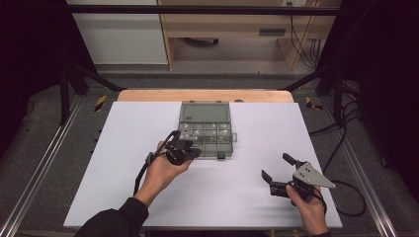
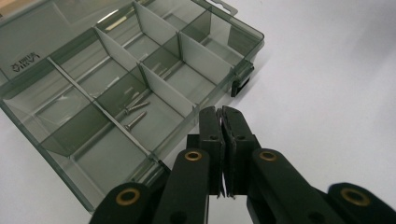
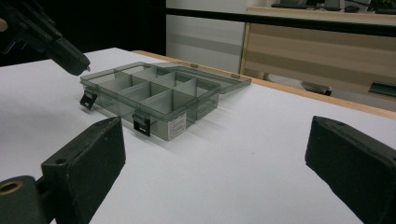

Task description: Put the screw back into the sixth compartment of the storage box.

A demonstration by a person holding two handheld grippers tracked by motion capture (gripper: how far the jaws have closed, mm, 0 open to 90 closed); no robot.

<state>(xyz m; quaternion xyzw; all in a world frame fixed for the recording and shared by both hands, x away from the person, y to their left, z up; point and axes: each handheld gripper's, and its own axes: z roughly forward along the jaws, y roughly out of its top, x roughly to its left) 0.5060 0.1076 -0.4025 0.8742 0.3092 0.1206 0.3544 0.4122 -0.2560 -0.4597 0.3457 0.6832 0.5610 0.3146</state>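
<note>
Two grippers work at a white table (image 1: pixel 148 197) in the high view: the left gripper (image 1: pixel 193 151) is at the near edge of the open organizer box (image 1: pixel 205 111), and the right gripper (image 1: pixel 276 167) waits apart with jaws spread. In the left gripper view its jaws are pressed together with nothing visible between them, just before the compartment with screws (image 2: pixel 134 112); I think they must open first and come down straight over one screw. In the right gripper view the box lies ahead, untouched.

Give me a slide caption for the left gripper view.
Shut left gripper poised at the front edge of an open compartment box holding a few screws.
</note>
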